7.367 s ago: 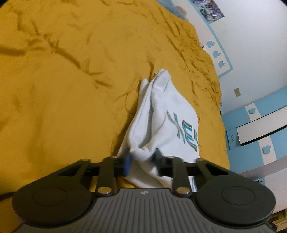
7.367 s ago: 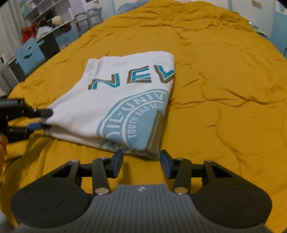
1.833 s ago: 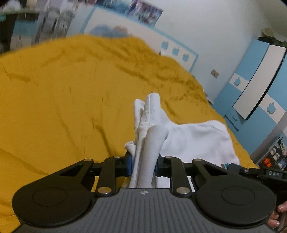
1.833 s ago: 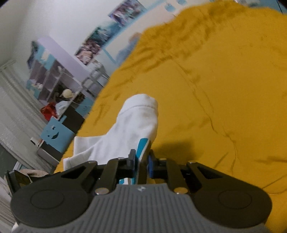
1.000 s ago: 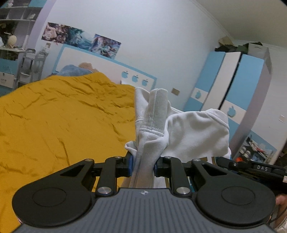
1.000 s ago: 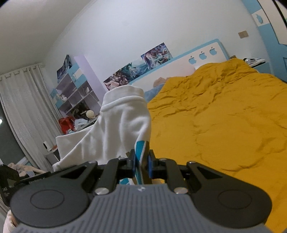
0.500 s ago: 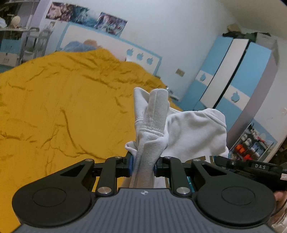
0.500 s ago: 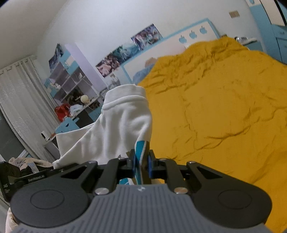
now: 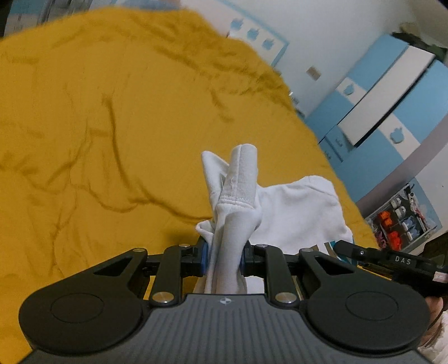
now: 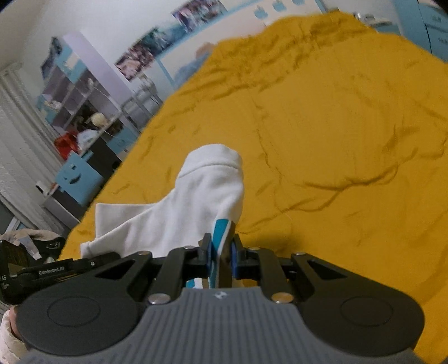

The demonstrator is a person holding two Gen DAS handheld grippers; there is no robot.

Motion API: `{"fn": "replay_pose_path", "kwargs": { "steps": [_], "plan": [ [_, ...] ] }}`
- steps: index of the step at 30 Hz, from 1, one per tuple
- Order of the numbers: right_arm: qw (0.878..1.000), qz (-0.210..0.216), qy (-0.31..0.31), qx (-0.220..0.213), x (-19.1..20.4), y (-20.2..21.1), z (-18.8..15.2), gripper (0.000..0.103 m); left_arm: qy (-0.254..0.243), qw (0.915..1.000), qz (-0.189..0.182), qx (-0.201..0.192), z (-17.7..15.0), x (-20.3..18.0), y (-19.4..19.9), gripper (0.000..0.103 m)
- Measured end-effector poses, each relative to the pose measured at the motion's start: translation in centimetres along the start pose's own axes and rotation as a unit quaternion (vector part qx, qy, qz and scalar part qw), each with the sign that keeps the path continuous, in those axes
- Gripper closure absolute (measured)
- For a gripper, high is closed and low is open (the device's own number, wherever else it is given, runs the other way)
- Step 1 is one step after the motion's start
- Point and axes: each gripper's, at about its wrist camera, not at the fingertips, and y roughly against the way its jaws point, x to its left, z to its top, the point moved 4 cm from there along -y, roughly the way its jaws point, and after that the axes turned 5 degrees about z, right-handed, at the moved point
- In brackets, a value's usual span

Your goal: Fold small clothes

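A white t-shirt with teal print (image 9: 291, 212) hangs between both grippers above the yellow bedspread (image 9: 112, 126). My left gripper (image 9: 223, 257) is shut on a bunched white edge of the shirt that stands up between its jaws. My right gripper (image 10: 219, 256) is shut on another edge, where a teal stripe shows; the shirt (image 10: 196, 201) drapes away to the left. The right gripper's body shows at the right of the left wrist view (image 9: 392, 260), and the left gripper's body at the lower left of the right wrist view (image 10: 42, 273).
The yellow bedspread (image 10: 336, 126) fills most of both views, wrinkled. A blue and white wardrobe (image 9: 386, 112) stands to the right of the bed. Shelves and a blue box with a face (image 10: 75, 176) stand to its left. A headboard with posters above it (image 10: 179, 25) is at the far end.
Both grippers have tilted down toward the bed with the shirt still held; over the last second the views swung from the walls to the bedspread. Earlier the folded shirt lay on the bed.
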Motion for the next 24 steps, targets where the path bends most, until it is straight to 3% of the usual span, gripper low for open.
{"fn": "replay_pose_path", "kwargs": {
  "steps": [6, 14, 20, 21, 24],
  "plan": [
    [0.998, -0.020, -0.036, 0.044, -4.1, -5.4, -0.7, 0.095, 0.031, 0.9981, 0.012, 0.052, -1.1, 3.5, -4.4, 0.080],
    [0.995, -0.013, -0.078, 0.064, -8.3, -8.0, -1.6, 0.096, 0.068, 0.9935, -0.028, 0.087, -1.5, 6.7, -5.5, 0.072],
    [0.996, -0.033, -0.076, 0.044, -8.7, -7.1, -1.2, 0.097, 0.057, 0.9938, -0.024, 0.093, -1.0, 7.3, -4.7, 0.065],
    [0.995, -0.040, -0.080, 0.039, -9.2, -7.0, -0.8, 0.102, 0.058, 0.9939, -0.020, 0.092, -0.8, 7.4, -4.5, 0.065],
    [0.994, -0.084, -0.058, 0.025, -9.1, -5.9, 0.3, 0.103, 0.040, 0.9967, 0.020, 0.067, -0.1, 6.9, -3.0, 0.058]
  ]
}}
